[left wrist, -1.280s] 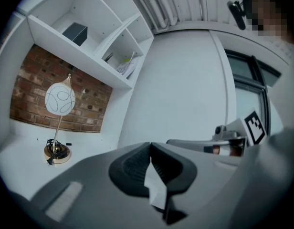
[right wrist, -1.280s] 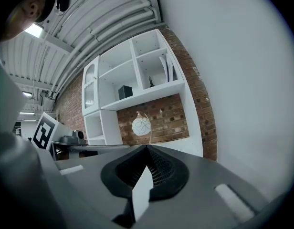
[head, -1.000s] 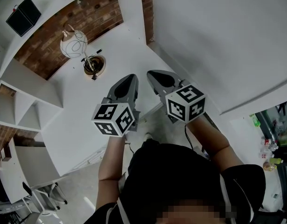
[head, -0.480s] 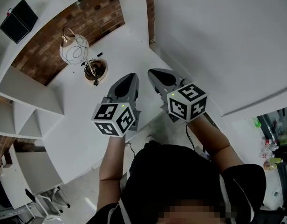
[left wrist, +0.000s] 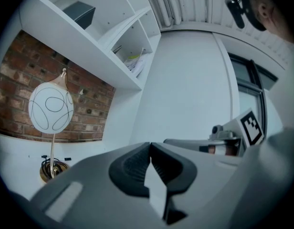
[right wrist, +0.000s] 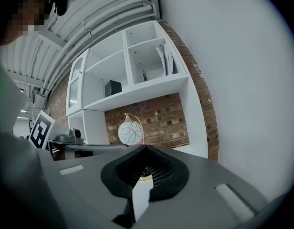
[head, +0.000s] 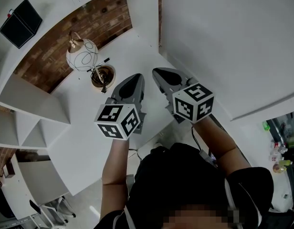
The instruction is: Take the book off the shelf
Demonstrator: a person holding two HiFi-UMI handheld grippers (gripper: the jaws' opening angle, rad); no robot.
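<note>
Book (right wrist: 164, 61) untouched on shelf (right wrist: 137, 97), upper centre; left tongs (head: 135, 80), right tongs (head: 160, 74) both closed, empty; reach, grasp, removal remain.

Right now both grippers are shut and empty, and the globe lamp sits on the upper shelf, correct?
No: the globe lamp stands on the counter below the shelf, as the right gripper view shows. The left gripper and right gripper are shut and empty.

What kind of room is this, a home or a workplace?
Probably an office or studio dressed like a living room: white wall shelves, an exposed brick wall, and a globe lamp standing on a white counter.
</note>
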